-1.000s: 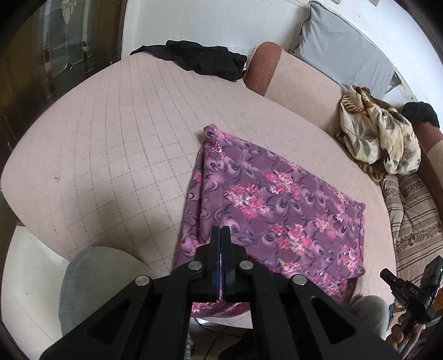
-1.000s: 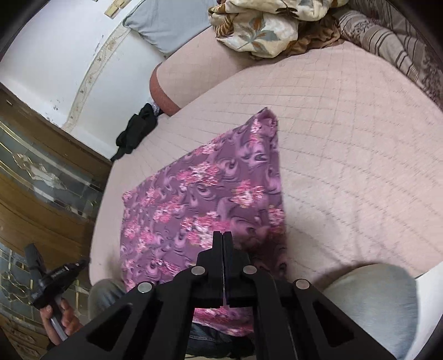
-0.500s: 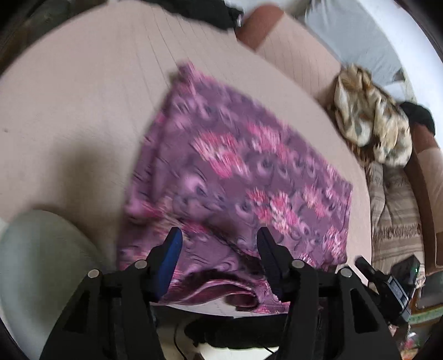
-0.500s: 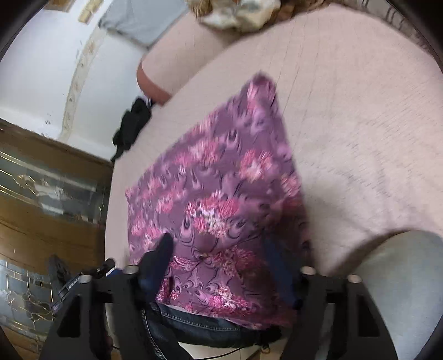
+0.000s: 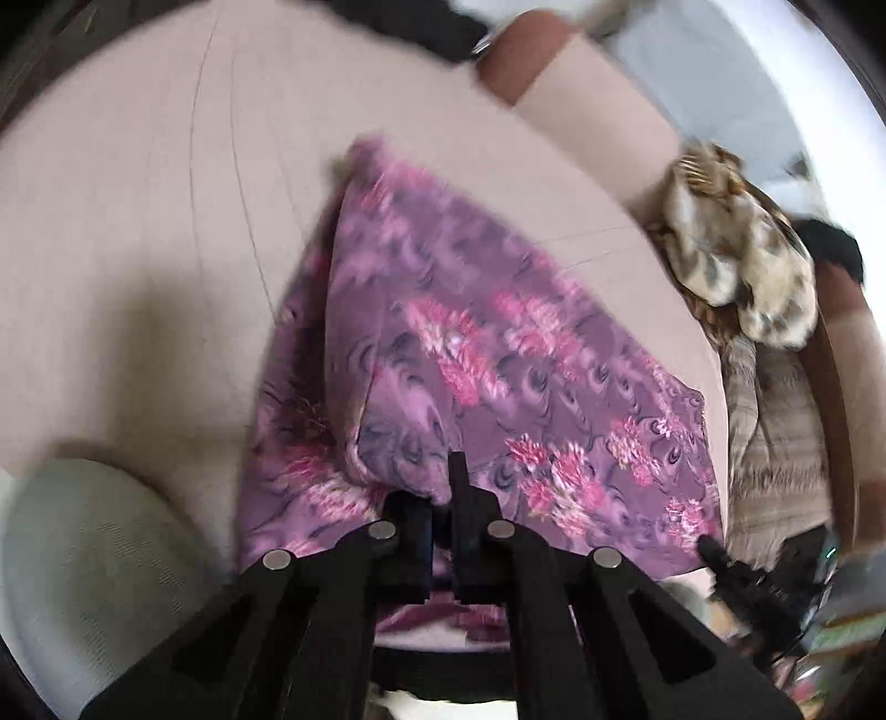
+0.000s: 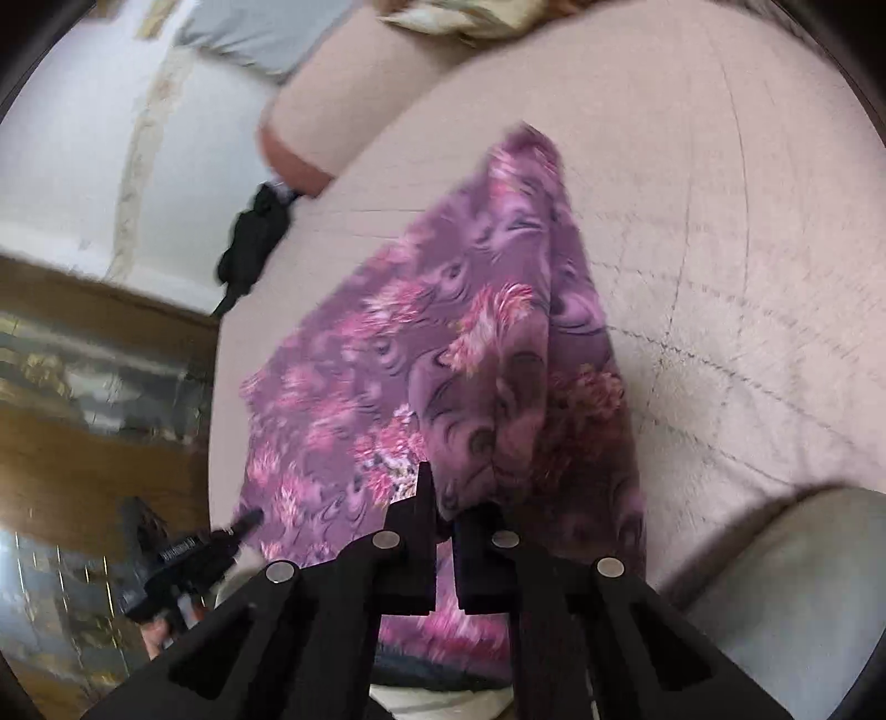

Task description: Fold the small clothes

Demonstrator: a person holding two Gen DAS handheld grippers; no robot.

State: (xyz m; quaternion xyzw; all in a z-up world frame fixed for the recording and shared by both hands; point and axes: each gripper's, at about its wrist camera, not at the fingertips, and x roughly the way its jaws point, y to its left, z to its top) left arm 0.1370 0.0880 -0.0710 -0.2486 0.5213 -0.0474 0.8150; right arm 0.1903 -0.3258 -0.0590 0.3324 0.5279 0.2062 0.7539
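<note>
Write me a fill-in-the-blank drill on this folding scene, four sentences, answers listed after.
1. The left gripper has just closed its jaws on the near edge of the floral ____ garment.
2. The right gripper is pinching the ____ garment as the left one.
3. The garment lies on a quilted ____ cover.
4. At the cover's far edge lies a crumpled ____ piece of clothing.

Missing words: purple; same; pink; black

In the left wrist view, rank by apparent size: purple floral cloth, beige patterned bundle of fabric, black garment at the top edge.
1. Purple floral cloth, largest.
2. Beige patterned bundle.
3. Black garment, smallest as seen, though cut off by the frame and farthest away, so its real size is unsure.
</note>
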